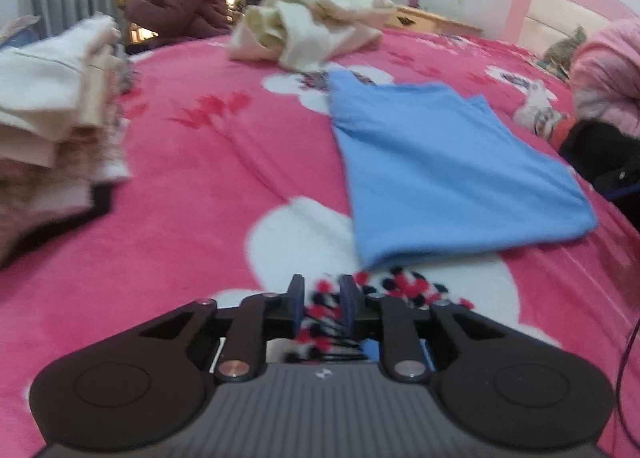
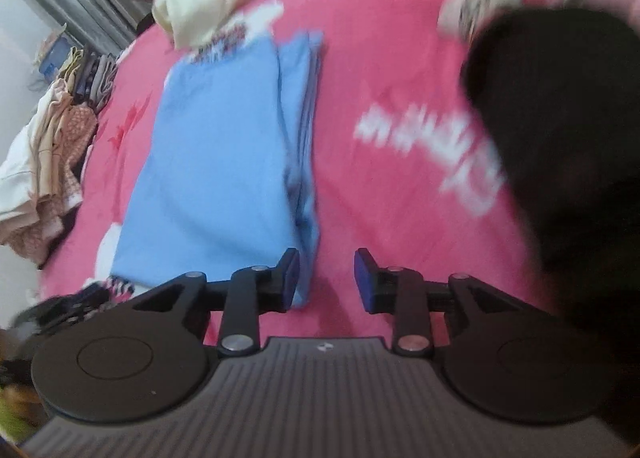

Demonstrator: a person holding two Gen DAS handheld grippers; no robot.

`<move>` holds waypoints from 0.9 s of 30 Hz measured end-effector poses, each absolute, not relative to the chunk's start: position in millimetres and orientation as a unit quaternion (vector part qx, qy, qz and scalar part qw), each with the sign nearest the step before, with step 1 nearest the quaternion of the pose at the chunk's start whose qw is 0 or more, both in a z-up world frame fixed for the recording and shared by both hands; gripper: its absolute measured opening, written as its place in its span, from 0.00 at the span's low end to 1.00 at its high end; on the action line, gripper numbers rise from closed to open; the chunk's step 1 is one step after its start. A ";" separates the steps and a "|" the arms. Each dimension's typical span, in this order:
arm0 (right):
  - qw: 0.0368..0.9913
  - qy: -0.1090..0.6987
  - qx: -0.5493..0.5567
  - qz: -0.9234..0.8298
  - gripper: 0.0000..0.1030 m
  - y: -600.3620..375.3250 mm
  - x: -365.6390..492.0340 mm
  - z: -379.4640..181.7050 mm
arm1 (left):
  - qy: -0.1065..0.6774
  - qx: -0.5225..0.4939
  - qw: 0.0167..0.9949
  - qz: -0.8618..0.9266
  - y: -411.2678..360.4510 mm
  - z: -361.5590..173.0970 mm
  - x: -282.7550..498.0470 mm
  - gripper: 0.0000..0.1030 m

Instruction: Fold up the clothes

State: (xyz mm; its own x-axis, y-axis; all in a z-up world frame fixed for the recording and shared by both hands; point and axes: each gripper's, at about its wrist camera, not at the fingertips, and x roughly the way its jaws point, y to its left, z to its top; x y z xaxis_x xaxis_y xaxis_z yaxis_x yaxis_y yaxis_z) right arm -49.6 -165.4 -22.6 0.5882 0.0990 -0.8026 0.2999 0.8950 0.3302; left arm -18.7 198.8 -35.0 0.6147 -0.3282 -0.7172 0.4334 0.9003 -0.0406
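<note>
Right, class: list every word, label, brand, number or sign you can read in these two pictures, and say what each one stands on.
Nothing can be read as text.
White lettering on the pink blanket near the right claw: too blurred to read.
Small pale emblem on the left claw body: a logo mark, not letters.
Same emblem on the right claw body: no letters.
Blue garment: no print visible.

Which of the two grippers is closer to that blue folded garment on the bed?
Right. The right gripper hangs open at the blue garment, one finger over its near corner. The left gripper sits just short of the garment's near edge, open over the blanket.
</note>
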 end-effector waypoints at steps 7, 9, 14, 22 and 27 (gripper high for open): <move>0.912 0.396 0.106 -0.002 0.28 -157.1 17.8 20.9 | 0.349 0.056 0.897 -0.265 163.3 -13.3 6.3 0.20; 0.918 0.378 0.117 0.014 0.28 -158.3 50.1 15.7 | 0.359 0.076 0.888 -0.277 146.3 -30.7 9.9 0.23; 0.905 0.397 0.151 0.011 0.28 -172.6 124.9 -13.3 | 0.386 0.092 0.876 -0.275 133.9 -64.2 11.6 0.22; 0.907 0.395 0.147 -0.005 0.28 -176.7 166.1 -44.1 | 0.379 0.070 0.878 -0.283 141.6 -66.3 10.7 0.22; 0.906 0.396 0.151 0.013 0.06 -178.8 166.5 -49.6 | 0.377 0.066 0.880 -0.281 142.0 -66.7 8.5 0.22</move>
